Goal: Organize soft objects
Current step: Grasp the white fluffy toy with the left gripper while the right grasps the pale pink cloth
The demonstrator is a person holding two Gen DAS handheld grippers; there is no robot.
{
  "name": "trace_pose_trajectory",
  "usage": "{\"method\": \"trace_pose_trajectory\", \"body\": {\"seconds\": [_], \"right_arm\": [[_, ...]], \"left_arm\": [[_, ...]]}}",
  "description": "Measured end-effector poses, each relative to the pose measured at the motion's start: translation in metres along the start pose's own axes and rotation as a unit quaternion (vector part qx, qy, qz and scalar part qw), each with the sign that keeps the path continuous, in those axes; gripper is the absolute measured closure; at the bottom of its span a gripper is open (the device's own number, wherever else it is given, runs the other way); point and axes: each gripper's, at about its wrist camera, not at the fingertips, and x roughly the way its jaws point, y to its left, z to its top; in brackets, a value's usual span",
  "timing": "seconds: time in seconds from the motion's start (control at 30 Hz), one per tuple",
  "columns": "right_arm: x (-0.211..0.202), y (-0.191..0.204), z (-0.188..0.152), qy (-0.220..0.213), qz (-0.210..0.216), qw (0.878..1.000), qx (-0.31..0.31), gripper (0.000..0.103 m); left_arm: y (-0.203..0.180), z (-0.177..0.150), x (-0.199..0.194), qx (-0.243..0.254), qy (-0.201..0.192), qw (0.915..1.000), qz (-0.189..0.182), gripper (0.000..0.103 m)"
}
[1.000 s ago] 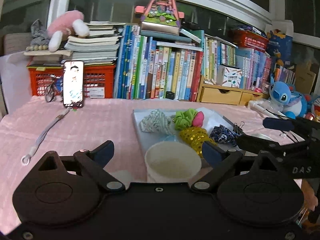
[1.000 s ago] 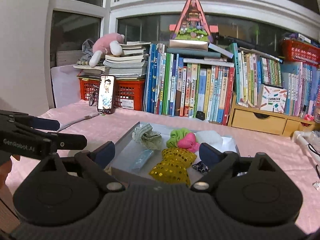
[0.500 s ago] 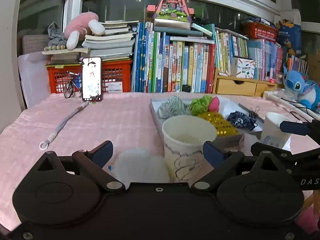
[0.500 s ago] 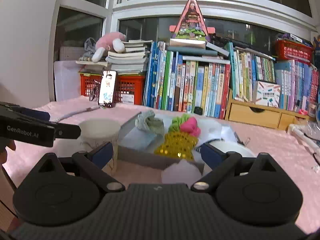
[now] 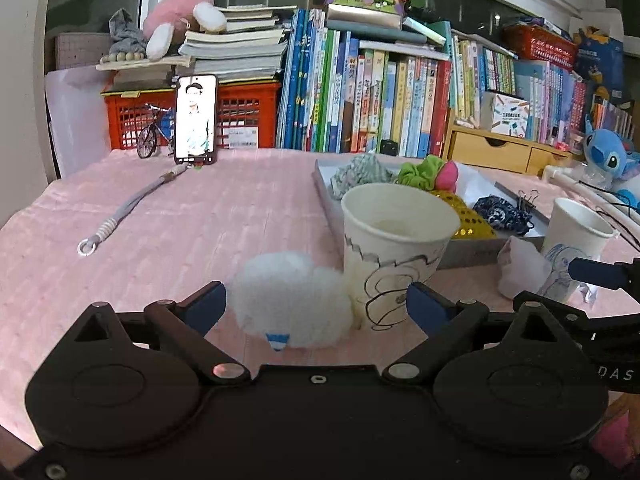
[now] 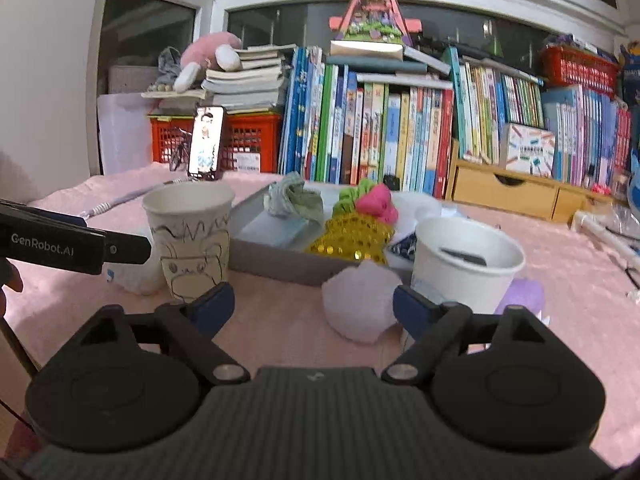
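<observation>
The left gripper [image 5: 316,306] hangs low over the pink-clothed table [image 5: 200,216] with its jaws spread wide and nothing between the pads. A white fluffy pompom [image 5: 290,300] lies on the cloth between the two jaws, nearer the left one and not touched by either. Just beside it, on its right, stands a paper cup with a black doodle [image 5: 396,248], and the pompom touches its base.

The right gripper [image 6: 314,306] also has its jaws apart and empty. A pale lilac soft piece [image 6: 360,300] lies on the cloth between them, close to the right jaw. Behind that jaw stands a second paper cup [image 6: 466,268].

Beyond both cups sits a grey tray [image 6: 276,262] holding a yellow sequin bow [image 6: 352,234], a green and pink scrunchie [image 6: 372,200] and a striped scrunchie [image 6: 294,200].
</observation>
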Motion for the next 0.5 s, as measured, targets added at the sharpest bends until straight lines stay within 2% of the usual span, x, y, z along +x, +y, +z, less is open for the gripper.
{"method": "trace_pose_trajectory", "body": {"seconds": [0.27, 0.5], "right_arm": [[0.013, 0.008, -0.008, 0.010, -0.030, 1.000, 0.002, 0.016], [0.030, 0.017, -0.006, 0.032, -0.065, 0.997, -0.003, 0.018]], "left_arm": [[-0.002, -0.006, 0.011, 0.002, 0.006, 0.9998, 0.016, 0.008], [0.003, -0.008, 0.019, -0.007, 0.012, 0.9995, 0.027, 0.016]]}}
